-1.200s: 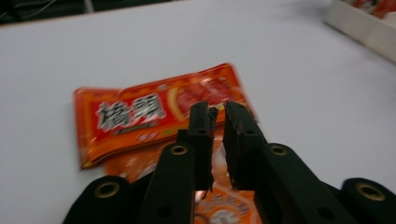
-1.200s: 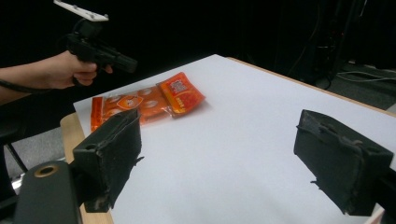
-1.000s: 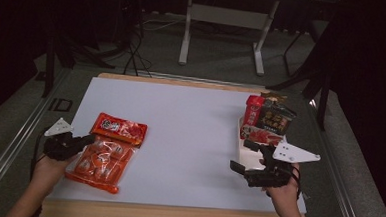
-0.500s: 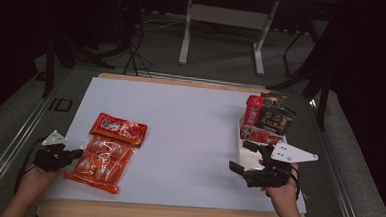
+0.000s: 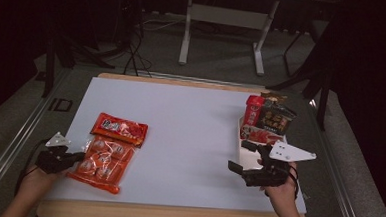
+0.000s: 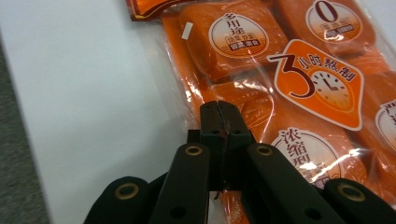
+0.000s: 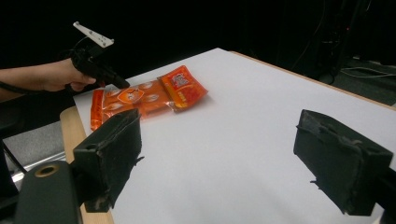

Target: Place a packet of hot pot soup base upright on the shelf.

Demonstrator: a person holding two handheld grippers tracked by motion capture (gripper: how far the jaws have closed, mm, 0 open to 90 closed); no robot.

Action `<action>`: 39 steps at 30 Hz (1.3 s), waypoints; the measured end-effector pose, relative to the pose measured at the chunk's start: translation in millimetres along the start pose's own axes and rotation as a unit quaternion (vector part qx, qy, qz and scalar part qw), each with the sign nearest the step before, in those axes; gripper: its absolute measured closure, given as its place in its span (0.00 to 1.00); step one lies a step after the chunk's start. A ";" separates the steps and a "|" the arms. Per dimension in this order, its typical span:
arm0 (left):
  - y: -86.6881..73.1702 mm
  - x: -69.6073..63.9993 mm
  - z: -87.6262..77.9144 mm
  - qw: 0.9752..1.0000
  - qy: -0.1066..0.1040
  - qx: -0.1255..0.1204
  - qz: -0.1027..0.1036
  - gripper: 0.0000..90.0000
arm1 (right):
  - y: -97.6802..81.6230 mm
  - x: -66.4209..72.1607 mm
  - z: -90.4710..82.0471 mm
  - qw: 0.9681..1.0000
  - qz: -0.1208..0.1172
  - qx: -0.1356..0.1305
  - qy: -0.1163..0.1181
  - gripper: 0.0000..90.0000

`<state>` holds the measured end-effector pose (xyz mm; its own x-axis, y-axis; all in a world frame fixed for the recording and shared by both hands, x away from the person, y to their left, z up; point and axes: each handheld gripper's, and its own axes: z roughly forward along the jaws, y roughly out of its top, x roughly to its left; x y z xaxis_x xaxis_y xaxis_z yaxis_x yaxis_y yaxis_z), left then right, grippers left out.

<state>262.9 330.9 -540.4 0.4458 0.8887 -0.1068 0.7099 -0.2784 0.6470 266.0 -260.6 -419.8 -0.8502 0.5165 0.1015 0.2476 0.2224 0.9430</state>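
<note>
Near the table's left front lies an orange packet (image 5: 102,160) (image 6: 280,70) (image 7: 133,100) of wrapped blocks. A red packet (image 5: 119,128) (image 7: 183,86) overlaps its far end. My left gripper (image 5: 80,156) (image 6: 223,108) (image 7: 122,84) is shut, its tips over the orange packet's left edge; nothing is clearly pinched between them. At the right front my right gripper (image 5: 242,156) (image 7: 229,172) hangs open above bare white table, nothing between its pads (image 7: 112,154).
A white tray (image 5: 240,137) at the right edge holds a red pouch (image 5: 253,111) and a dark pouch (image 5: 275,120). The white tabletop (image 5: 190,128) has a wooden front rim (image 5: 165,214). Dark floor, cables and a stand's legs (image 5: 184,43) lie beyond.
My left gripper has drawn back toward the near left, off the orange packet's middle to its edge. The packets and the right gripper stayed put.
</note>
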 end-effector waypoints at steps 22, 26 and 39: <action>38.8 -67.1 41.8 0.996 -0.069 0.011 0.048 1.00 | -2.2 -0.5 -1.2 1.000 0.002 0.002 0.000 0.16; 46.4 -78.4 49.1 0.995 -0.079 0.014 0.061 1.00 | -2.8 -1.2 -1.4 1.000 0.004 0.001 0.001 0.16; 71.6 -80.8 69.0 0.996 -0.056 -0.002 0.074 1.00 | -4.6 -0.6 -0.6 1.000 0.005 0.005 0.003 0.16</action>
<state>315.3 214.0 -537.6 0.6037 0.7917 -0.0941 0.6304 -0.4018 0.6642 265.1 -262.5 -423.9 -0.8503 0.5142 0.1120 0.2600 0.2255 0.9389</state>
